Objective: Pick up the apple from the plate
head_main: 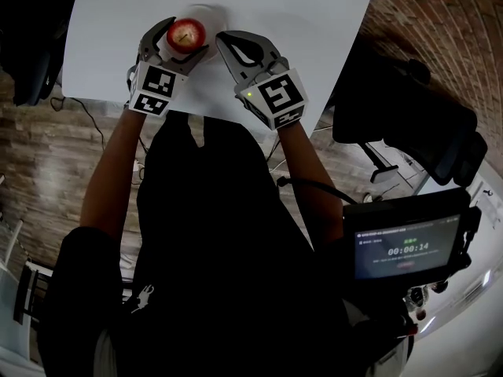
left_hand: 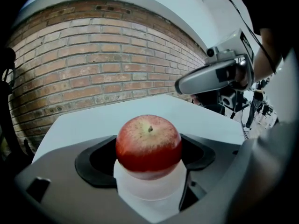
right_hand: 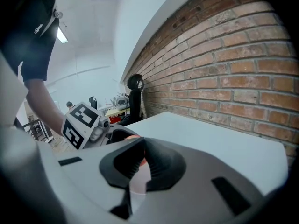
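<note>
A red apple [head_main: 186, 32] rests over a small white plate [head_main: 209, 14] at the near middle of the white table [head_main: 314, 14]. My left gripper [head_main: 187, 39] has its two jaws on either side of the apple and looks shut on it. In the left gripper view the apple [left_hand: 148, 146] fills the gap between the dark pads [left_hand: 96, 160], with the plate [left_hand: 149, 195] pale beneath it. My right gripper [head_main: 224, 38] hovers just right of the plate. Its jaws are shut to a thin slit [right_hand: 142, 160] and hold nothing.
A brick wall [left_hand: 93, 73] runs behind the table. A black office chair [head_main: 424, 132] stands to the right, and a screen with a timer [head_main: 405, 246] hangs at my right side. Cables [head_main: 86, 112] lie on the wood floor at the left.
</note>
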### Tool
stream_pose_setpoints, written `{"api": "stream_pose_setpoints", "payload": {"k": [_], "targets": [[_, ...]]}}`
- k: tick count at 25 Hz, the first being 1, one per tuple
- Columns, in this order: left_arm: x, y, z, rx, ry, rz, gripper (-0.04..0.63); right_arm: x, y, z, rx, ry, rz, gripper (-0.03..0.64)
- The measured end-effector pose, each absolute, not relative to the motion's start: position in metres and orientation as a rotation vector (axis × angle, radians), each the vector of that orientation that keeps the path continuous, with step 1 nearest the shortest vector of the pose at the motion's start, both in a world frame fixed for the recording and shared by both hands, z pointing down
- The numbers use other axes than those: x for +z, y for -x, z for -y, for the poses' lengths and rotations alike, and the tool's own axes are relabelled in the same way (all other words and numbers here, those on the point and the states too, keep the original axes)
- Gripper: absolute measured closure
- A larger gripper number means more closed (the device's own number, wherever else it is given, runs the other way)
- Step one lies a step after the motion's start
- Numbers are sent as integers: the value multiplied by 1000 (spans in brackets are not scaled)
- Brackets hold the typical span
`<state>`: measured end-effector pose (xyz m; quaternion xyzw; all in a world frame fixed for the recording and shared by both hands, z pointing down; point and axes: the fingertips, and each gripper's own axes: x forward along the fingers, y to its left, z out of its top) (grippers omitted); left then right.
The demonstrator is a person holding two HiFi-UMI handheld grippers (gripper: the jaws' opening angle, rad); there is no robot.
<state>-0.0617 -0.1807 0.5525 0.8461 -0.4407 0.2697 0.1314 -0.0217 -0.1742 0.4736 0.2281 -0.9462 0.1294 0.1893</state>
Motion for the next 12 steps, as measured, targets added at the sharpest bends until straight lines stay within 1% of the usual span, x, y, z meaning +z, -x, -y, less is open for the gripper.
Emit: {"api": "stream_pose_setpoints", "payload": {"k": [12], "targets": [[520,59,174,740,-2512,1276,187,455,24,167,335,-684,2687,612]]}}
